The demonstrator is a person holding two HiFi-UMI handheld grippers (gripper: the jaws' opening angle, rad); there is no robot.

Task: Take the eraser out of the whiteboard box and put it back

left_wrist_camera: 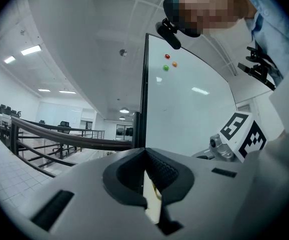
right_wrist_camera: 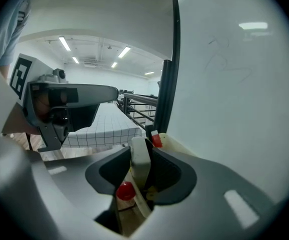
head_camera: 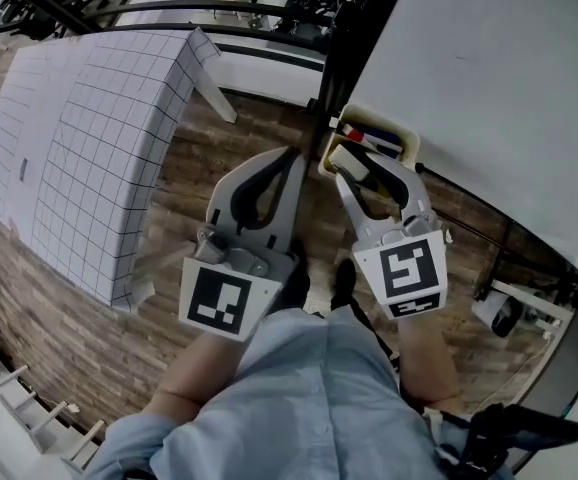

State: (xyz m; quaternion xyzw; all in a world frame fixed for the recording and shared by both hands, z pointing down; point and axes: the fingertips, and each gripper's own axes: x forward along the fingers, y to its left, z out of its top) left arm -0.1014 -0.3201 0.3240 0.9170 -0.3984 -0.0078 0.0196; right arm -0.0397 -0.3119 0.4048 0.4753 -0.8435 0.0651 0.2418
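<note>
Your right gripper has its jaws opening on the white, dark-faced block eraser at the cream plastic whiteboard box, upper centre; it is likely light and stiff with soft felt, so pinch its broad sides, while your left gripper is pressed together, empty.

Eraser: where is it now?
In the head view, right of centre, the eraser stands between the right gripper's opening jaws at the box's left end.

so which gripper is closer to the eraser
Right. The right gripper has the eraser between its opening jaws, at the box. The left gripper is shut, off to the left of the box, not touching the eraser.
</note>
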